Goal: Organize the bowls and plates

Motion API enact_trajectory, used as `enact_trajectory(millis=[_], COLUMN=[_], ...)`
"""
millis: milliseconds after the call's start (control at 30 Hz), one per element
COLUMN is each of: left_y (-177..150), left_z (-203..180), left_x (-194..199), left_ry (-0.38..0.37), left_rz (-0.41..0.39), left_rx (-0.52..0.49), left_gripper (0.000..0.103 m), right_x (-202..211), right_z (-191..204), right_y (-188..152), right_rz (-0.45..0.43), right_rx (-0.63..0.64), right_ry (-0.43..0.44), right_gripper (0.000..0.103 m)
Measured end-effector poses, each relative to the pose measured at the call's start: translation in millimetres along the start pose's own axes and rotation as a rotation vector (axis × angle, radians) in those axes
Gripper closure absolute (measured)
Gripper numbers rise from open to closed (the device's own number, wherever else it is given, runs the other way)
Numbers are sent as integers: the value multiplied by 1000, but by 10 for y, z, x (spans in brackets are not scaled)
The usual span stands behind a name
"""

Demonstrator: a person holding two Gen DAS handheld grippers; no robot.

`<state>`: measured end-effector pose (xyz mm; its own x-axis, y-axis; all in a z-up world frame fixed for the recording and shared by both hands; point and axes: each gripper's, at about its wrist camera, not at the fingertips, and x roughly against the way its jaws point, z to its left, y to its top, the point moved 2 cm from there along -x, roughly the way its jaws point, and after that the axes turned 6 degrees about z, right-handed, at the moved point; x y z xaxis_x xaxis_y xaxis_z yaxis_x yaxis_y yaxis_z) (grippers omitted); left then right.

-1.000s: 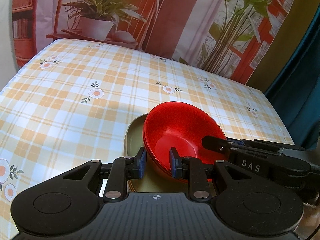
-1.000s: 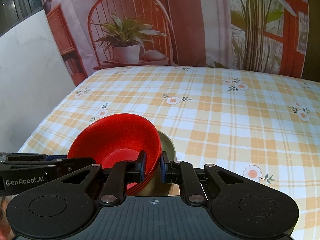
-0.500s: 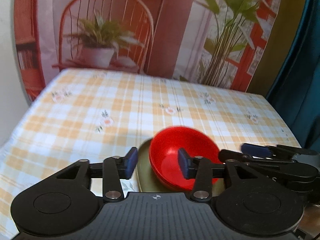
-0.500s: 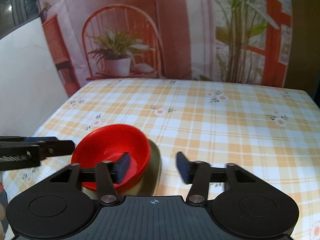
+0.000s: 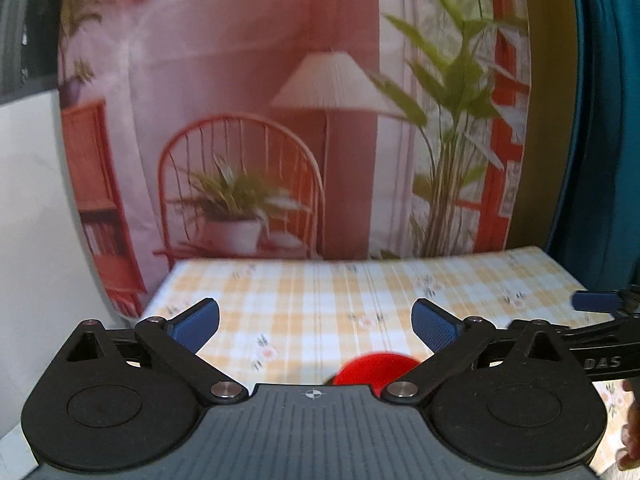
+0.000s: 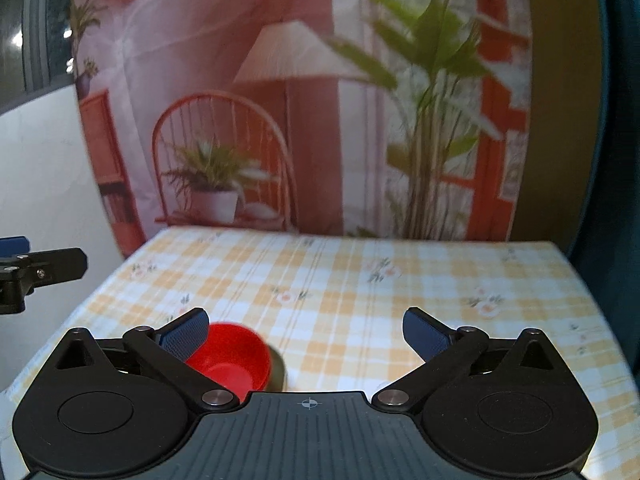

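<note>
A red bowl sits on an olive-green plate near the front edge of the checked tablecloth. In the left wrist view only the bowl's far rim shows above the gripper body. My left gripper is wide open, empty, raised above and behind the bowl. My right gripper is wide open and empty, also raised and pulled back; the bowl lies below its left finger. The right gripper's finger shows at the right of the left wrist view.
The table carries a yellow plaid cloth with small flowers. A printed backdrop with a chair, lamp and plants hangs behind the far edge. A white wall stands at the left and a teal curtain at the right.
Both grippers let go of the red bowl, opened wide, and pulled up and back from it. The bowl stays on the plate and looks smaller and lower in both views.
</note>
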<state>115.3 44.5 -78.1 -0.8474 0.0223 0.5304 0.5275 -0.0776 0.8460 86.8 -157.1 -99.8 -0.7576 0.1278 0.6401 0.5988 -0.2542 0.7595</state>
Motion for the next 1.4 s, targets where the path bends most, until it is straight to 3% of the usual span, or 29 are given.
enact_trajectory(millis=[200, 433, 567, 767, 867, 1400], left_y=[165, 279, 355, 375, 367, 359], left_z=[-38, -78, -77, -170, -194, -272], left_x=[286, 628, 800, 995, 1049, 1162], left_ry=[22, 133, 112, 164, 149, 156], left_rz=[-35, -100, -118, -146, -147, -188], left_rx=[37, 38, 62, 28, 30, 11], left_gripper=[0, 0, 0, 0, 0, 0], right_x=[346, 730, 951, 1176, 1250, 1381], right_z=[-114, -182, -173, -84, -52, -163], right_y=[133, 247, 310, 345, 342, 360], right_rz=[-55, -109, -139, -182, -193, -212], right_rx=[-28, -13, 11, 64, 72, 29], right_ry=[-23, -59, -65, -90, -95, -89], right_gripper=[0, 0, 0, 0, 0, 0])
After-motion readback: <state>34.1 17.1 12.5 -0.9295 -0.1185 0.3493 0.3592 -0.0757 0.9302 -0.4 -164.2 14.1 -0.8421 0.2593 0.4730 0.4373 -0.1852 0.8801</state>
